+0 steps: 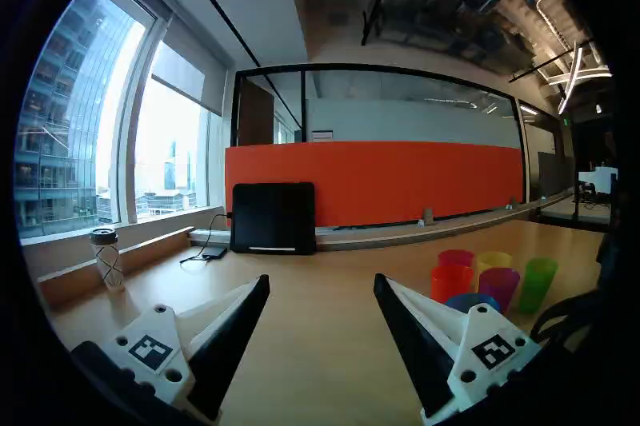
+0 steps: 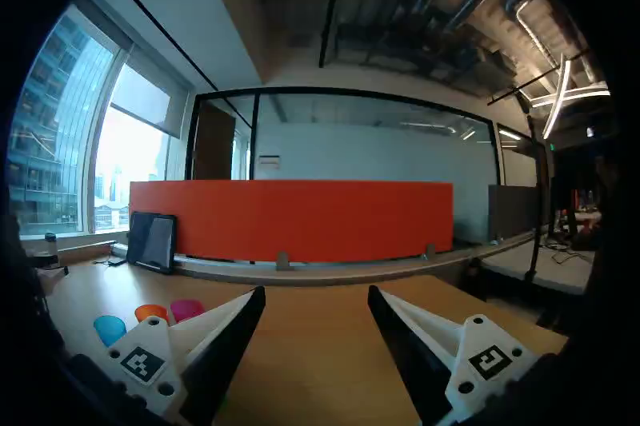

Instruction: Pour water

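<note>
Hovering above the wooden desk [image 1: 320,370], left gripper [image 1: 318,278] and right gripper [image 2: 314,290] are being held spread and empty, while the plastic cups [image 1: 450,280] clustered between them are being judged light, squashable, best pinched gently mid-wall.

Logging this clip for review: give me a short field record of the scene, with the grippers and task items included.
Surface: wooden table
Left gripper: open, holding nothing, above the table
Right gripper: open, holding nothing
Cups: cluster of coloured cups upright on the table, untouched
Container: lidded bottle standing near the window
Backdrop: black tablet leaning at an orange partition
Pouring: not yet begun
</note>
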A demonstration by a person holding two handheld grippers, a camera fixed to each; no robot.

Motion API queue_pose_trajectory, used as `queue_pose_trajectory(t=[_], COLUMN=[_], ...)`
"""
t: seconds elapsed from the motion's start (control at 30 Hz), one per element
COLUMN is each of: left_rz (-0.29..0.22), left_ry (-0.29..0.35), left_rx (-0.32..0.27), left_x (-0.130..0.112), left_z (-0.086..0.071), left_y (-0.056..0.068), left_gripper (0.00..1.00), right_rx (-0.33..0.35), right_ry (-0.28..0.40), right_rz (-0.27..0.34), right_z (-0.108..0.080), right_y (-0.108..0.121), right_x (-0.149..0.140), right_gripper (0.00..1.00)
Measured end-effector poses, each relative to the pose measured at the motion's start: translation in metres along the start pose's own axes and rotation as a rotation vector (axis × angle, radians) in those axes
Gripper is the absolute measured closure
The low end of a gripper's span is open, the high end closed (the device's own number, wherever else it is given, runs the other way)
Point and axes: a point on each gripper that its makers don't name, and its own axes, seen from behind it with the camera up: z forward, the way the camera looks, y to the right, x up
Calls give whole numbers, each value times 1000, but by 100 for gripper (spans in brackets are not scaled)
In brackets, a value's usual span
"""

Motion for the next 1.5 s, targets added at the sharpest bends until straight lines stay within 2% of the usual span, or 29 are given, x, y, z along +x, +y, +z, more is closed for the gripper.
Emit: queue_pose_trajectory(t=[0.37,0.6,1.5], left_rz=[-25,-30,-19], left_ry=[7,-5,-23], left_rx=[-1,5,18], left_x=[-5,-11,-15], left_z=[-2,-1,-1], left_y=[-5,-9,-16], left_gripper=[3,3,3], right_rx=[-1,0,-4], right_ry=[7,2,-3], right_rz=[26,10,7], right_z=[1,0,-2], right_y=[-5,-6,-3], right_x=[8,7,4], right_gripper=[1,1,1])
